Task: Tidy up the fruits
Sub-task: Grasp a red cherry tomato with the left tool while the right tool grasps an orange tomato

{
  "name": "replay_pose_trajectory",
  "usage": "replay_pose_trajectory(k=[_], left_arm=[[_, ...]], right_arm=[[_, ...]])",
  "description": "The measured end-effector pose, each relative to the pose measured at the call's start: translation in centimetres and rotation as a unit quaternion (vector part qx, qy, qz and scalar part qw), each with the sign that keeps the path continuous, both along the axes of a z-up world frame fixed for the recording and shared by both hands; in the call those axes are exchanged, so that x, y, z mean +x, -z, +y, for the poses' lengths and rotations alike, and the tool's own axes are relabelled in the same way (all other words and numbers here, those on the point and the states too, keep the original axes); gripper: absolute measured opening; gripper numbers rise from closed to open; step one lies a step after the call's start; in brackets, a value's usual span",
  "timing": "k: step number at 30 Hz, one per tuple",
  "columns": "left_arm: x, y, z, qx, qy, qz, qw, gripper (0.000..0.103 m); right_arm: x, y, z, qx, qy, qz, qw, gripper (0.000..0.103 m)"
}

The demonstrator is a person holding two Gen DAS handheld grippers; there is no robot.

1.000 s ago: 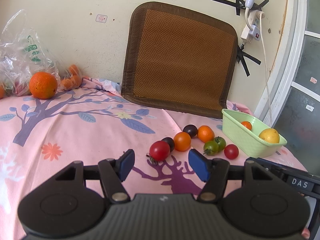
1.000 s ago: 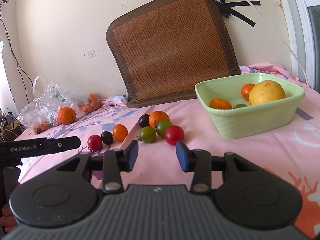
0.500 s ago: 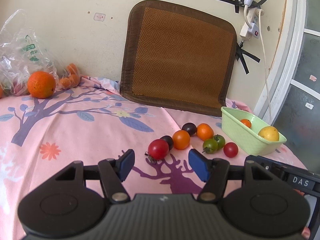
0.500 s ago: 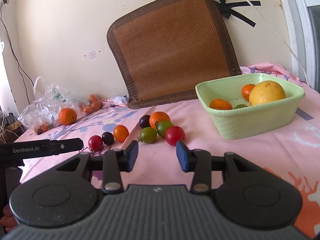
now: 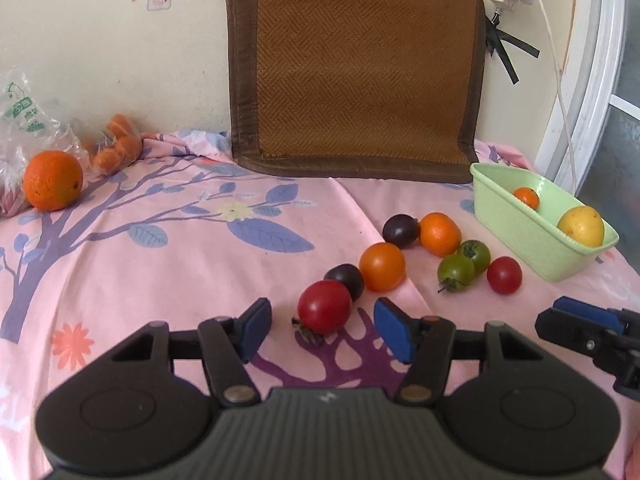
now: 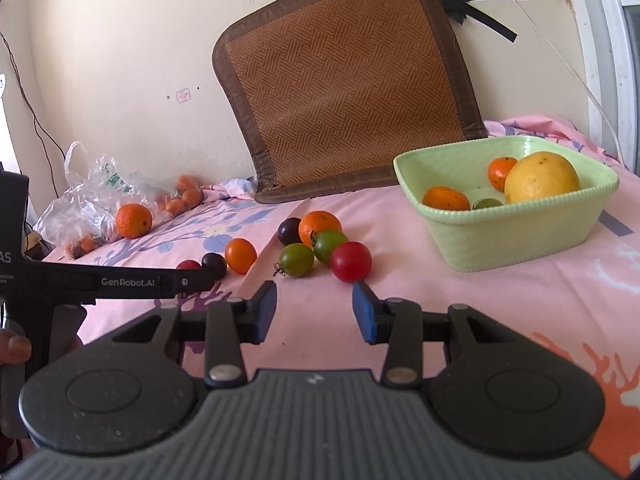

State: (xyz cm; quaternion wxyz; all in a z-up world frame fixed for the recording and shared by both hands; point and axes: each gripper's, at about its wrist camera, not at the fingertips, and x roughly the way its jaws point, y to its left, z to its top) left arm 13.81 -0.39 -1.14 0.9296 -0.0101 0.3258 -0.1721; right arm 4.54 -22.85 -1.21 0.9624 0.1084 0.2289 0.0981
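Note:
Loose fruit lies on the pink cloth: a red tomato (image 5: 325, 306), a dark one (image 5: 345, 276), an orange one (image 5: 382, 266), two green ones (image 5: 456, 272) and another red (image 5: 505, 275). My left gripper (image 5: 322, 326) has the near red tomato between its blue pads. The jaws are closing, with a gap still showing on both sides. In the right wrist view, my right gripper (image 6: 314, 310) stands open over bare cloth, just short of the other red tomato (image 6: 351, 261). The green basket (image 6: 500, 236) holds a yellow fruit (image 6: 542, 178) and two small oranges.
A large orange (image 5: 53, 179) and a plastic bag (image 5: 24, 112) of fruit sit at the far left. A woven brown mat (image 5: 356, 68) leans on the wall behind. A white cable and a window frame (image 5: 612, 80) run along the right.
My left gripper has moved forward up to the near red tomato, which now sits between its pads, and its jaws have narrowed. The right gripper has stayed still.

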Motion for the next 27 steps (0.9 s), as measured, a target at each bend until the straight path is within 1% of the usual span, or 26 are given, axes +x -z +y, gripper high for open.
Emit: replay_pose_trajectory(k=[1, 2, 4, 6, 8, 10, 12, 15, 18, 20, 21, 22, 23, 25, 27], left_arm=[[0.0, 0.1, -0.1, 0.001, 0.002, 0.001, 1.0, 0.046], [-0.2, 0.1, -0.1, 0.003, 0.0, -0.002, 1.0, 0.04], [-0.4, 0.2, 0.2, -0.006, 0.001, -0.001, 1.0, 0.029], [-0.6, 0.1, 0.4, -0.015, -0.003, 0.002, 0.9999, 0.029], [-1.3, 0.1, 0.7, -0.019, -0.007, 0.003, 0.9998, 0.029], [-2.2, 0.0, 1.1, -0.026, -0.012, 0.003, 0.9996, 0.029], [-3.0, 0.0, 1.4, -0.024, -0.017, -0.002, 0.9995, 0.029], [-3.7, 0.0, 1.8, -0.026, -0.021, -0.007, 0.9994, 0.029], [-3.6, 0.0, 1.8, -0.03, -0.017, -0.009, 0.9994, 0.029], [-3.4, 0.0, 1.8, -0.034, -0.011, -0.008, 0.9993, 0.03], [-3.4, 0.0, 1.8, -0.036, -0.009, -0.008, 0.9993, 0.03], [-3.4, 0.0, 1.8, -0.037, -0.008, -0.008, 0.9992, 0.03], [-3.4, 0.0, 1.8, -0.038, -0.007, -0.009, 0.9992, 0.03], [-3.5, 0.0, 1.8, -0.039, -0.006, -0.01, 0.9992, 0.03], [-3.5, 0.0, 1.8, -0.039, -0.006, -0.01, 0.9992, 0.03]], right_arm=[[0.2, 0.0, 0.0, -0.006, -0.001, 0.001, 1.0, 0.045], [0.5, -0.1, 0.1, -0.013, -0.003, 0.001, 1.0, 0.045], [1.0, -0.4, 0.5, -0.031, -0.017, -0.004, 0.999, 0.045], [1.6, -1.1, 1.2, -0.055, -0.038, -0.018, 0.998, 0.045], [2.4, -1.8, 2.2, -0.085, -0.066, -0.039, 0.993, 0.045], [3.5, -2.3, 3.2, -0.11, -0.089, -0.049, 0.989, 0.044], [5.0, -2.4, 4.4, -0.13, -0.115, -0.048, 0.984, 0.044], [6.8, -1.7, 6.2, -0.161, -0.146, -0.036, 0.976, 0.044], [8.2, -0.6, 7.5, -0.185, -0.149, -0.02, 0.971, 0.044], [8.8, -0.1, 7.8, -0.189, -0.149, -0.008, 0.971, 0.042], [8.9, 0.0, 7.8, -0.188, -0.147, -0.009, 0.971, 0.042], [9.0, 0.1, 7.8, -0.19, -0.149, -0.003, 0.97, 0.037], [9.1, 0.1, 7.9, -0.189, -0.156, 0.004, 0.969, 0.03], [8.7, 0.0, 7.9, -0.192, -0.154, -0.003, 0.969, 0.029], [7.8, -0.6, 7.4, -0.18, -0.145, -0.014, 0.973, 0.029]])
